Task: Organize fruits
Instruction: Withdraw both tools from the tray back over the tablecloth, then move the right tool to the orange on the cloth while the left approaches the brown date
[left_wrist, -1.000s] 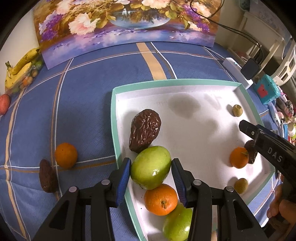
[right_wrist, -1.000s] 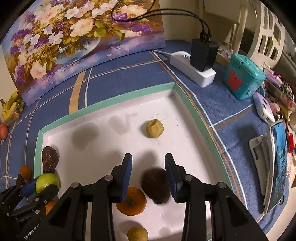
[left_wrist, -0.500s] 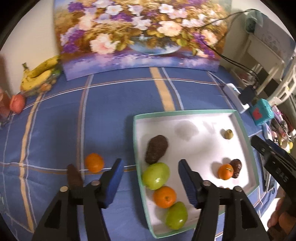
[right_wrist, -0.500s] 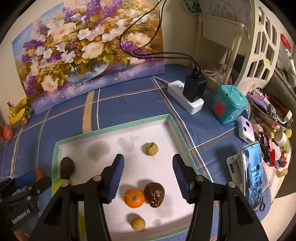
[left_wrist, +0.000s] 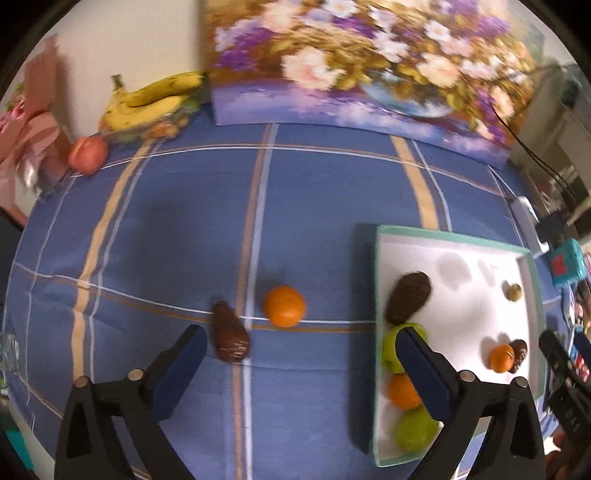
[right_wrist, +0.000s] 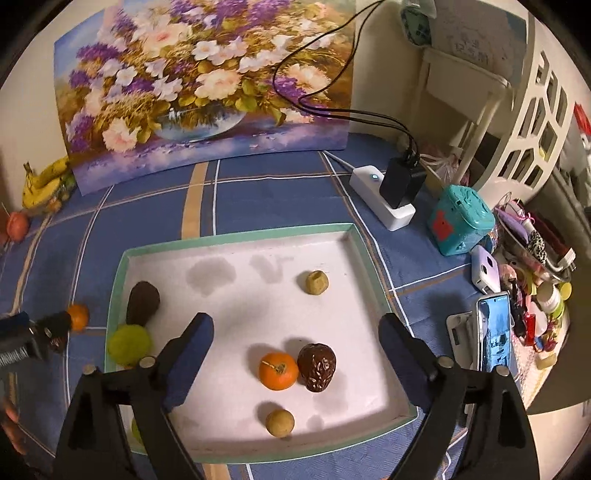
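Observation:
A white tray with a teal rim (right_wrist: 236, 236) (left_wrist: 454, 236) lies on the blue cloth. In it are a dark brown fruit (right_wrist: 142, 301), a green fruit (right_wrist: 129, 345), an orange (right_wrist: 278, 370), a brown scaly fruit (right_wrist: 317, 365) and two small tan fruits (right_wrist: 317, 282) (right_wrist: 280, 422). Outside the tray, to its left, lie an orange (left_wrist: 284, 306) and a dark brown fruit (left_wrist: 229, 334). My left gripper (left_wrist: 299, 373) is open and empty above the cloth, near these two. My right gripper (right_wrist: 295, 354) is open and empty above the tray.
Bananas (left_wrist: 147, 99) and a red fruit (left_wrist: 88, 153) lie at the far left by the flower painting (right_wrist: 207, 88). A white power strip with charger (right_wrist: 388, 192), a teal box (right_wrist: 460, 225), a phone (right_wrist: 493, 332) and clutter sit to the right of the tray.
Both grippers opened wide and pulled back and up. The left let go of the green fruit in the tray and swung left over the cloth. The right released the brown scaly fruit.

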